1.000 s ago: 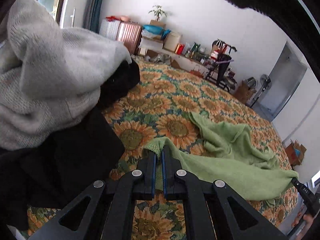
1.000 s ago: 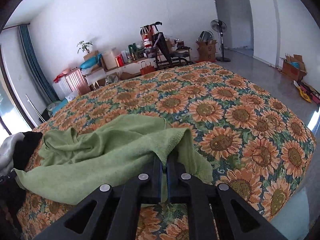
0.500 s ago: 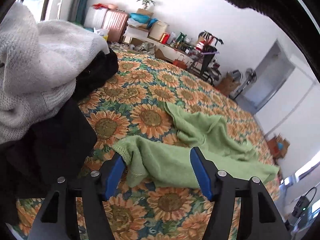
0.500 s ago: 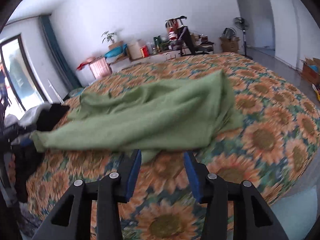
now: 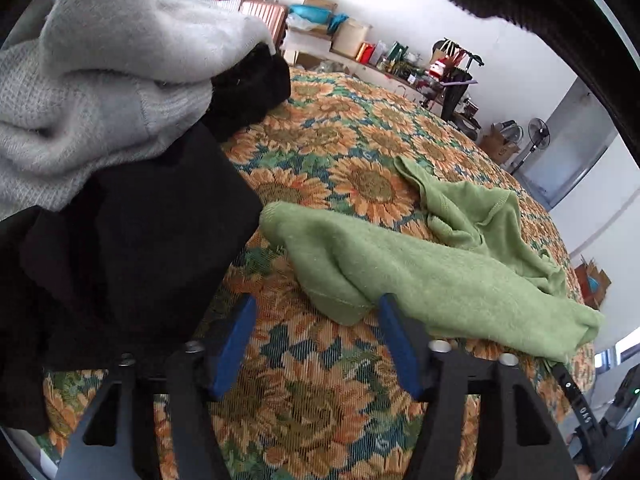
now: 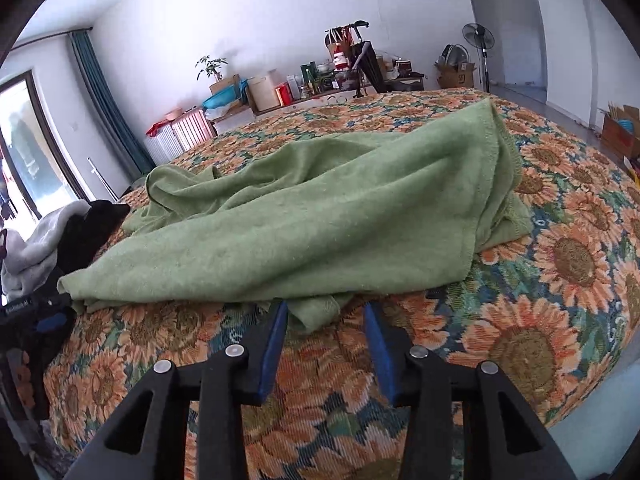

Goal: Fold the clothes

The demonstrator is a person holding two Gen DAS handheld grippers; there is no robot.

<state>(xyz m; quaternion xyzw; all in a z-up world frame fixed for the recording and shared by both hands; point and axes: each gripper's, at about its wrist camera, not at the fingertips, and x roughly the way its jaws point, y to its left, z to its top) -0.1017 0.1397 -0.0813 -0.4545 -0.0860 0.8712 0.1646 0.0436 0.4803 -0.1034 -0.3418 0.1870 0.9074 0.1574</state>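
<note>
A green knit garment lies crumpled across the sunflower bedspread. My left gripper hovers low over the bed at the garment's near folded end. Its jaws are closing, and that end sits loosely between the blue pads, which do not press on it. In the right wrist view the same garment fills the middle. My right gripper is at its near edge with its jaws closing, and a small fold of green cloth lies between the tips, not pinched.
A pile with a grey sweater over black clothes fills the left of the left wrist view, close to that gripper. Beyond the bed are a cluttered shelf, a pink suitcase, a standing fan and cardboard boxes.
Both grippers were shut on the green garment a second ago. They opened and let it drop onto the bed, and both moved lower. The jaws have since narrowed a little.
</note>
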